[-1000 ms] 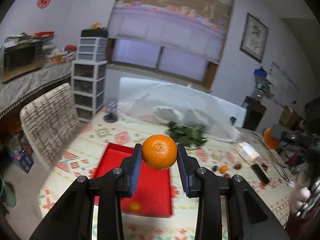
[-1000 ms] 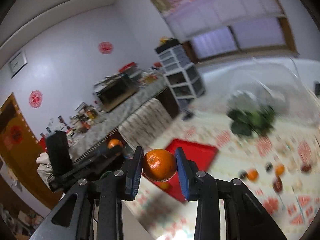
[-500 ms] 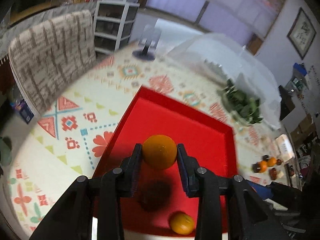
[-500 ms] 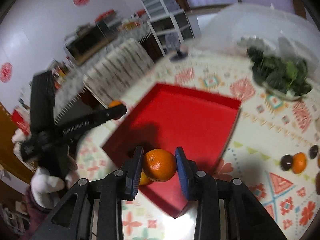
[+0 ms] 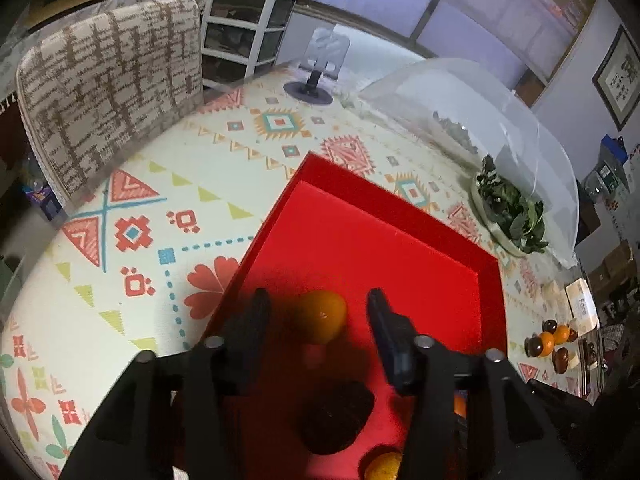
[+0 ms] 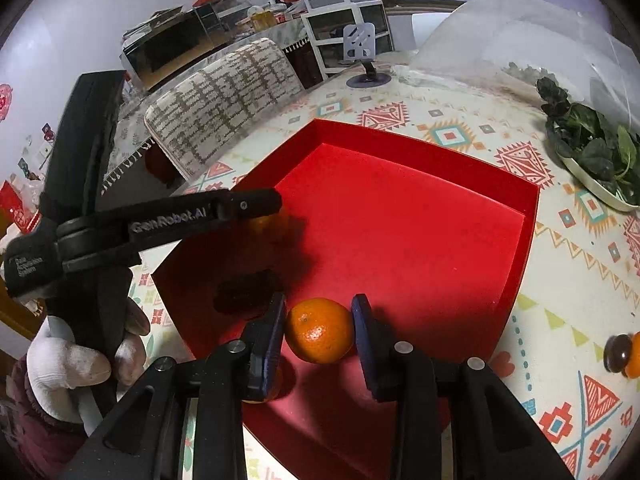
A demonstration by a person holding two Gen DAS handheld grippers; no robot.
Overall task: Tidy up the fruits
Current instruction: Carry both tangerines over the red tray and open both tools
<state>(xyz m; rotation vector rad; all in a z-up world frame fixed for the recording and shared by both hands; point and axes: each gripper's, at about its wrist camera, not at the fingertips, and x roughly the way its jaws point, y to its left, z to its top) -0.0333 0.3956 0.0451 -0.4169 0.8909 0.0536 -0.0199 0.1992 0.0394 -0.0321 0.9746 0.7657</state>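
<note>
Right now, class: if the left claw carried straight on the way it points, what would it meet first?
Most likely the orange between its open fingers, which have just been opening, and just beyond it the red tray floor. Depth is hard to judge in this fisheye view.

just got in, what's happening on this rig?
A person is dropping oranges into the red tray with both tongs. The left tongs have just been opening, with clear gaps around their orange. The right tongs have just been opening too; their orange sits between the pads, seemingly freed. More fruit waits on the table.
</note>
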